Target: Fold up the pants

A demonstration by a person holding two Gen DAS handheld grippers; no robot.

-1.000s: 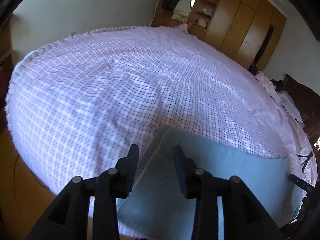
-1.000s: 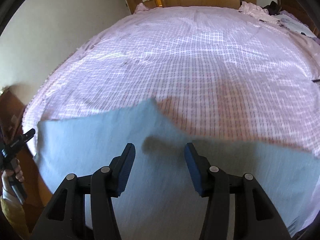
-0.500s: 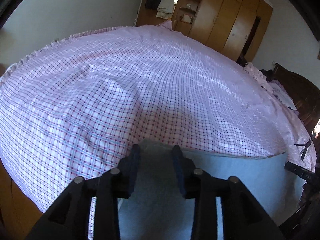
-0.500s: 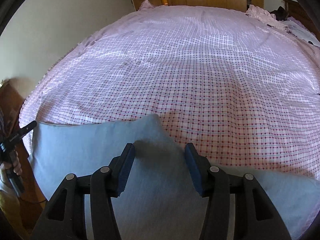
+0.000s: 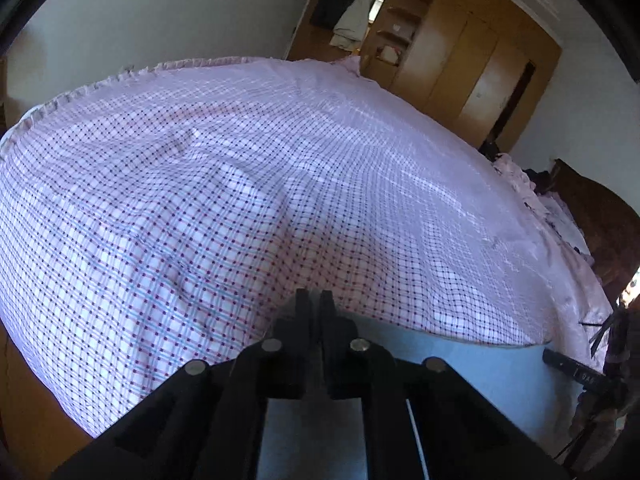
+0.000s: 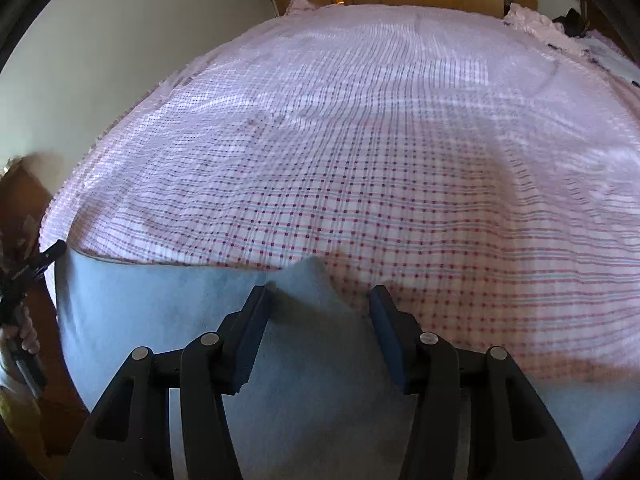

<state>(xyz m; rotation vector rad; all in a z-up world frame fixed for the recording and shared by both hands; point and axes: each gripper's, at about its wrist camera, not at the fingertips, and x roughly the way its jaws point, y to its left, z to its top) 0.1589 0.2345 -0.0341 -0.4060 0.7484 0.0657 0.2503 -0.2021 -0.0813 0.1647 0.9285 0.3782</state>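
Pale blue pants (image 6: 168, 320) on a pink-checked bedspread (image 6: 360, 140) (red-dotted grid) — amber wooden wardrobe (image 5: 460, 56) behind.

I can make out only faint white characters on the black bar-shaped gripper part (image 5: 576, 369), too blurred to read.

Left hand-held gripper (image 5: 314, 300) jaws nearly closed, right hand-held gripper (image 6: 320, 304) jaws wide apart

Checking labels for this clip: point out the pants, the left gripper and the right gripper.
pants (image 6: 168, 312): right wrist view, flat blue fabric left of the fingers.
left gripper (image 5: 315, 300): left wrist view, between closed fingertips.
right gripper (image 6: 320, 300): right wrist view, between open fingertips.
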